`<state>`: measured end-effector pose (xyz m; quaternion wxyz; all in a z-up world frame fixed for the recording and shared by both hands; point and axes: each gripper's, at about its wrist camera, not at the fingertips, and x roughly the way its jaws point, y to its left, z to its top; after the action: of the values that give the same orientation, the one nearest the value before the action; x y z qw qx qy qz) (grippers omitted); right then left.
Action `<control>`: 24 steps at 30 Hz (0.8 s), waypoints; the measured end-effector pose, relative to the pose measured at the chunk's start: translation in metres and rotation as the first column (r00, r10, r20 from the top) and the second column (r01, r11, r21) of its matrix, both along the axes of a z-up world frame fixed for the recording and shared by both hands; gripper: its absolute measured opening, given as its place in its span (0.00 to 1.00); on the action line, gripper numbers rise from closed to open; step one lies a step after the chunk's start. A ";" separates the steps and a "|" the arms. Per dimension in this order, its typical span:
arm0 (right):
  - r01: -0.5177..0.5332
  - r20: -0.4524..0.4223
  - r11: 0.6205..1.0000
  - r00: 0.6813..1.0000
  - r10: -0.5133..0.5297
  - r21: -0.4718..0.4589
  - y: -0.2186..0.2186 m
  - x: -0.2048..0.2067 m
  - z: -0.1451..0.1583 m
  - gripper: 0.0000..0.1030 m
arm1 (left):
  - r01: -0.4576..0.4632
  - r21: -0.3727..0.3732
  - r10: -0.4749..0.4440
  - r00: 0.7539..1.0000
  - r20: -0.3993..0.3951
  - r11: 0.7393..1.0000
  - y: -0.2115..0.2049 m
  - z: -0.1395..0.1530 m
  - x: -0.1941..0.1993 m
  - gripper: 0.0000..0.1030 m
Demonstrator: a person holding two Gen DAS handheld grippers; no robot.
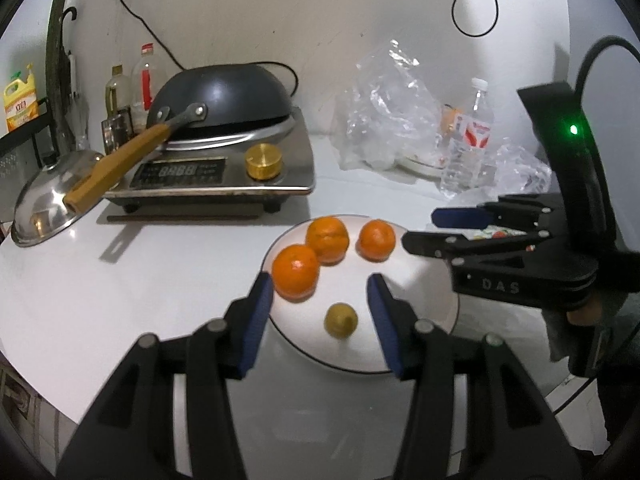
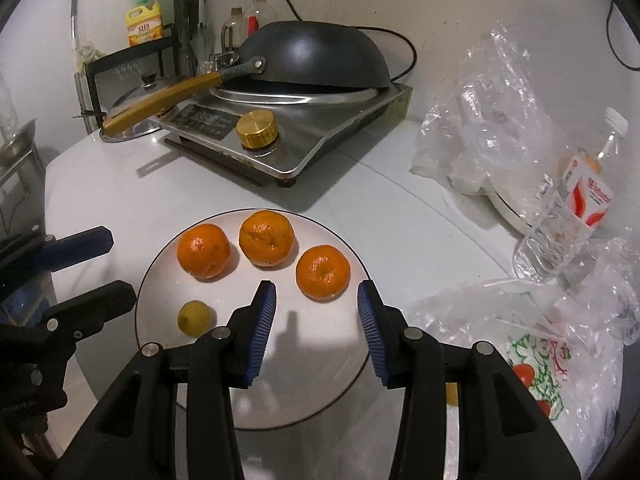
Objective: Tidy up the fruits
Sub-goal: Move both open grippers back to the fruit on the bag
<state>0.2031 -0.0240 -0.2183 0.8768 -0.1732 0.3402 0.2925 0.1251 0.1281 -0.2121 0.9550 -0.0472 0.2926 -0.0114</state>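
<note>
Three oranges (image 2: 264, 240) and one small green fruit (image 2: 195, 317) sit on a plate (image 2: 352, 364) near the counter's front edge. Your left gripper (image 1: 320, 300) and right gripper (image 2: 316, 304) hover open, empty. The fruit looks light, round, likely to roll; grip across its middle.

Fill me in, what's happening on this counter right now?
A person holds a claw in each hand over a white plate on the counter. Three oranges and one small yellow-green fruit sit on the plate. The left claw is open, with the small fruit lying between its fingers. The right claw is open too, just short of the nearest orange. Neither holds anything. Plastic bags lie to the right.
</note>
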 end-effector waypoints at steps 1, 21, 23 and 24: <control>0.002 0.000 1.000 1.000 -0.002 0.001 -0.003 -0.002 0.001 0.44 | 0.000 0.000 0.000 1.000 0.002 1.000 -0.001 0.001 -0.001 0.49; 0.020 0.012 0.996 1.000 -0.021 0.085 -0.056 -0.040 0.026 0.44 | 0.031 0.028 -0.032 0.999 0.010 0.999 -0.041 0.016 -0.015 0.49; 0.025 0.017 0.996 0.999 -0.027 0.089 -0.063 -0.044 0.028 0.44 | 0.039 0.029 -0.040 0.999 0.010 0.999 -0.046 0.017 -0.016 0.49; 0.026 0.018 0.995 0.999 -0.028 0.091 -0.066 -0.045 0.028 0.44 | 0.044 0.032 -0.045 0.999 0.010 0.999 -0.050 0.018 -0.016 0.49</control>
<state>0.1583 -0.0900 -0.1900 0.8908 -0.1312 0.3205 0.2942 0.1088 0.0784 -0.1941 0.9567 -0.0253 0.2885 -0.0281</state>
